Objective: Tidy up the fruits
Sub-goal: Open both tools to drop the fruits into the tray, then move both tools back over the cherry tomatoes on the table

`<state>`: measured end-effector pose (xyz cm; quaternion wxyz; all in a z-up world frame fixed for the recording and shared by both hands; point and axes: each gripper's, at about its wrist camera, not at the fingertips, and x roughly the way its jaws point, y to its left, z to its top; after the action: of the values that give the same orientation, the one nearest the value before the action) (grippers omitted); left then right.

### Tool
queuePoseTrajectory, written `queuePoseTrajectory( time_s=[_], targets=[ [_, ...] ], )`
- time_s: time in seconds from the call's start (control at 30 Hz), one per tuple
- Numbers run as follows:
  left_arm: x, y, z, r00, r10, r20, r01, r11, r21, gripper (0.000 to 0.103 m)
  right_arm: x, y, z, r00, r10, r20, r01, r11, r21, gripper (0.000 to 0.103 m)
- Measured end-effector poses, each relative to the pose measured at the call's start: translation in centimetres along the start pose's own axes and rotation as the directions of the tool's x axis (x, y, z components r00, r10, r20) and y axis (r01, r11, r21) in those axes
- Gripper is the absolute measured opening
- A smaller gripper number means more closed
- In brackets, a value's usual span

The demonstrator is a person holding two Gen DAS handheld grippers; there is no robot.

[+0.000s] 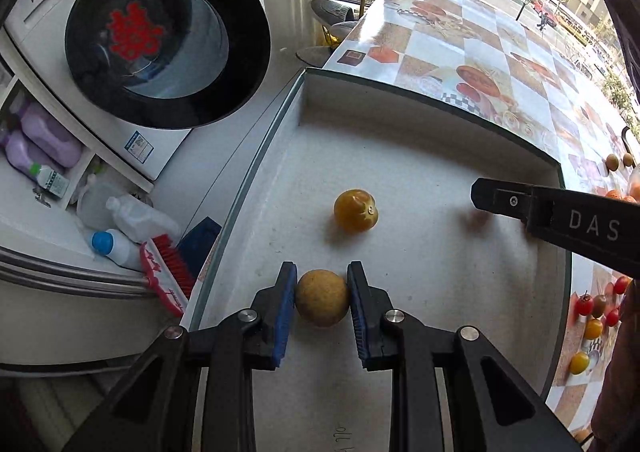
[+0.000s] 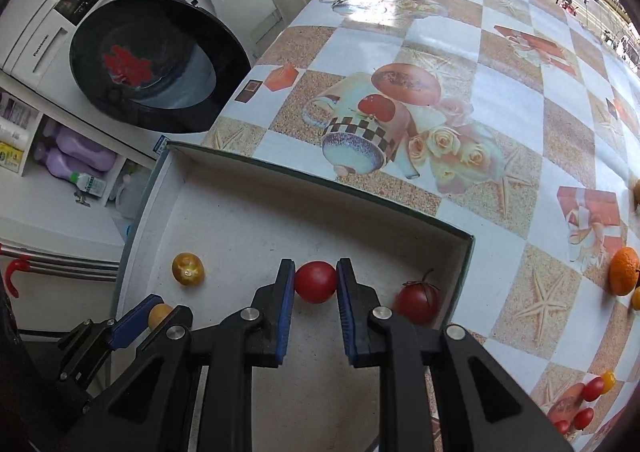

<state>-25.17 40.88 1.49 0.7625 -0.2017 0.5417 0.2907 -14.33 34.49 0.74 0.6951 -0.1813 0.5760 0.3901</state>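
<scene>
Left fingers [image 1: 322, 298] clenched on a tan fruit [image 1: 322, 303], right fingers [image 2: 316, 282] on a red tomato [image 2: 315, 281], both over the white box [image 2: 460, 276]. Round fruit may roll on release, bumping the yellow tomato [image 1: 355, 210] or dark tomato [image 2: 417, 302]. Right wall near; surface [image 2: 460, 64] beyond open.

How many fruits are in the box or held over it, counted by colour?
Yellow: 2, the yellow tomato lying loose and the yellow fruit in the left gripper.
Red: 2, the stemmed tomato lying loose and the red tomato in the right gripper.
Total: 4.
</scene>
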Motion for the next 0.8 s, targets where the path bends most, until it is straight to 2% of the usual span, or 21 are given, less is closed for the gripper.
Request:
queuePoseTrajectory(
  time_s=[0.17,0.23,0.3,0.37,0.43,0.5,0.57,0.67,0.8],
  targets=[
    [0.0,-0.4,-0.1,1.000,0.017,0.005,-0.017,0.999,0.037,0.028,0.3,0.2,-0.2,1.000,-0.022,-0.006,0.022,0.999,-0.028,0.023],
    [0.0,-0.6,-0.1,1.000,0.029,0.005,-0.030,0.998,0.049,0.032,0.2,0.4,-0.1,1.000,-0.029,-0.007,0.029,0.999,-0.041,0.024],
    [-0.1,-0.5,0.0,0.999,0.045,0.013,-0.045,0.998,0.050,0.077,0.3,0.4,0.0,1.000,-0.016,-0.013,0.016,0.999,-0.037,0.026],
    [-0.8,-0.5,-0.2,0.998,0.041,0.050,-0.045,0.997,0.063,0.079,0.4,0.3,0.2,1.000,0.007,-0.018,-0.008,1.000,-0.024,0.032],
    [-0.9,-0.8,-0.2,0.998,0.043,0.046,-0.047,0.995,0.092,0.079,-0.1,0.1,0.2,1.000,0.026,-0.004,-0.026,1.000,-0.015,0.042],
    [-0.9,-1.0,-0.2,0.999,0.039,0.037,-0.043,0.994,0.104,0.079,-0.8,0.0,0.1,0.998,0.058,0.019,-0.058,0.998,-0.001,0.064],
    [-1.0,-1.1,-0.2,0.999,0.033,0.028,-0.035,0.993,0.108,0.079,-2.0,-0.4,0.1,0.995,0.091,0.050,-0.092,0.996,0.019,0.080],
    [-1.4,-1.8,-0.2,0.999,0.027,0.026,-0.030,0.993,0.115,0.079,-3.9,-1.1,-0.1,0.989,0.115,0.092,-0.120,0.992,0.046,0.082],
    [-2.6,-3.4,-0.2,0.999,0.009,0.043,-0.015,0.988,0.155,0.079,-6.2,-3.0,-1.2,0.986,0.101,0.132,-0.115,0.989,0.099,0.082]
  ],
)
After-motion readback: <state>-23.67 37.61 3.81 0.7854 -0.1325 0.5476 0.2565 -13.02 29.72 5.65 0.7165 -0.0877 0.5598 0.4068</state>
